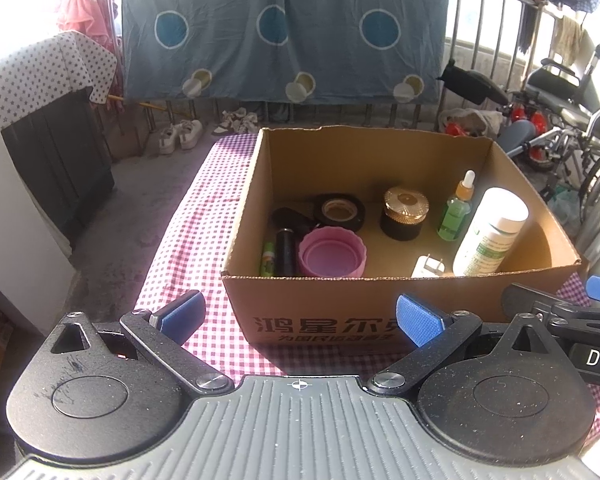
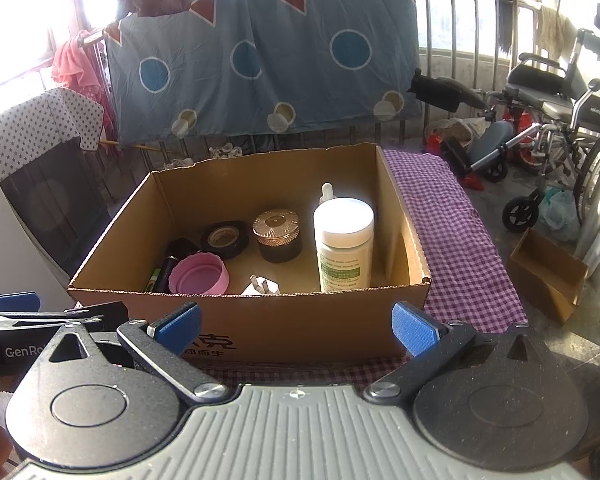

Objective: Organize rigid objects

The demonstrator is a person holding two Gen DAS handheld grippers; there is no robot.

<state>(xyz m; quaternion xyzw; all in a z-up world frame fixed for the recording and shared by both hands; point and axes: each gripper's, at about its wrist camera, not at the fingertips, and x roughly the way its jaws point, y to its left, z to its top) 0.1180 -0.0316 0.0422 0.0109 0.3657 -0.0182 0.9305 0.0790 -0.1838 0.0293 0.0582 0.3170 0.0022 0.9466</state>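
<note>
Spread grippers (image 1: 300,316) face box (image 1: 340,312) holding bottles (image 1: 490,232).

Left tongs (image 1: 300,316) and right tongs (image 2: 296,326) spread wide, empty.

An open cardboard box (image 1: 340,312) sat on the checked cloth, holding everything. At its near left lay a pink scalloped lid (image 1: 332,252) — hollow side up — with a black tube (image 1: 285,252) and a slim green stick (image 1: 268,259) just beside it on the left. Farther back lay a roll of black tape (image 1: 340,210) flat, and right of it a black jar with a gold ribbed cap (image 1: 405,213). To the right stood a green dropper bottle (image 1: 456,210) and a tall white bottle (image 1: 492,232), upright; a white plug (image 1: 428,267) lay near the front wall.
</note>
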